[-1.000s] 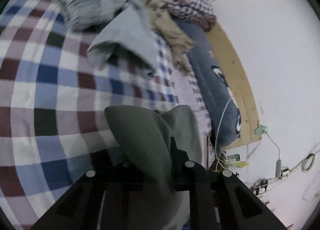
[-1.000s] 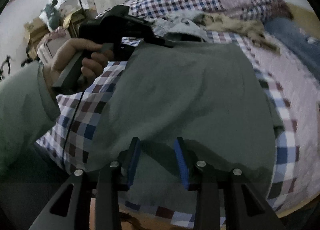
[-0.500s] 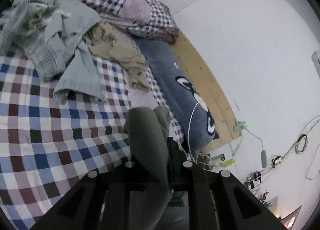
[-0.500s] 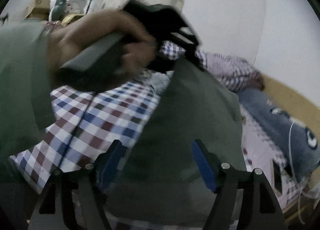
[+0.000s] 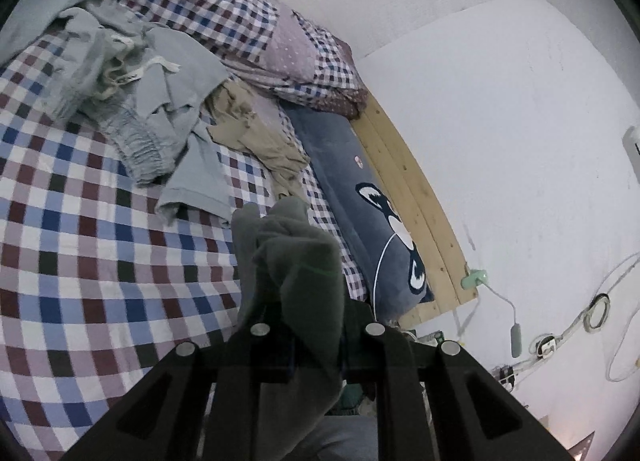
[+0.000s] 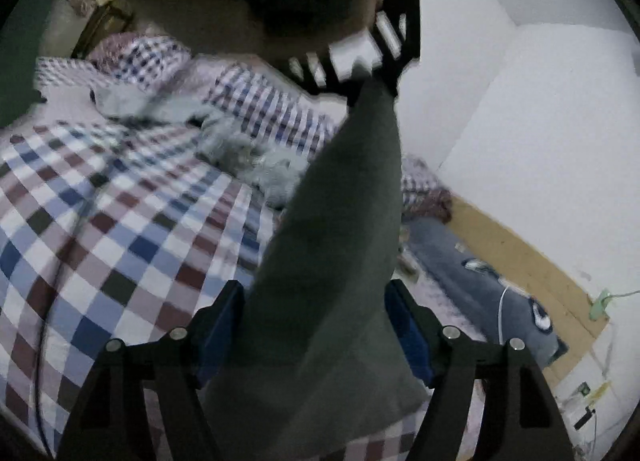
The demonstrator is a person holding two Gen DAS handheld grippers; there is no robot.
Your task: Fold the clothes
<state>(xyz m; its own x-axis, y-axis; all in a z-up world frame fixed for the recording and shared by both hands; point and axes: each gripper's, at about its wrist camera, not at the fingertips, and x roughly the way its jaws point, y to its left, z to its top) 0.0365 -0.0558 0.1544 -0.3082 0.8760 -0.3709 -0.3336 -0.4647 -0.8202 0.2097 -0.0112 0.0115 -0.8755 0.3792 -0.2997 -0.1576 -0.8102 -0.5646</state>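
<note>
- Hanging from the left gripper [image 5: 316, 345], the grey-green garment [image 5: 296, 261] is pinched between nearly closed jaws, bunched above the tips, lifted off the checked bedsheet [image 5: 92, 261].
- Same garment [image 6: 336, 261] is seen in right wrist view, draped down from the left gripper [image 6: 372, 89] at top.
- Right gripper [image 6: 316, 337] fingers are spread wide; cloth hangs btwn them, pads not pressed on it.
- Grey clothes [image 5: 140, 101] and a tan item [image 5: 260, 137] are piled further up the bed, beside a blue pillow [image 5: 372, 217].

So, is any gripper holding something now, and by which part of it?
The left gripper pinches a bunched upper edge of the green garment, which hangs below it. The right gripper is open, holding nothing.
</note>
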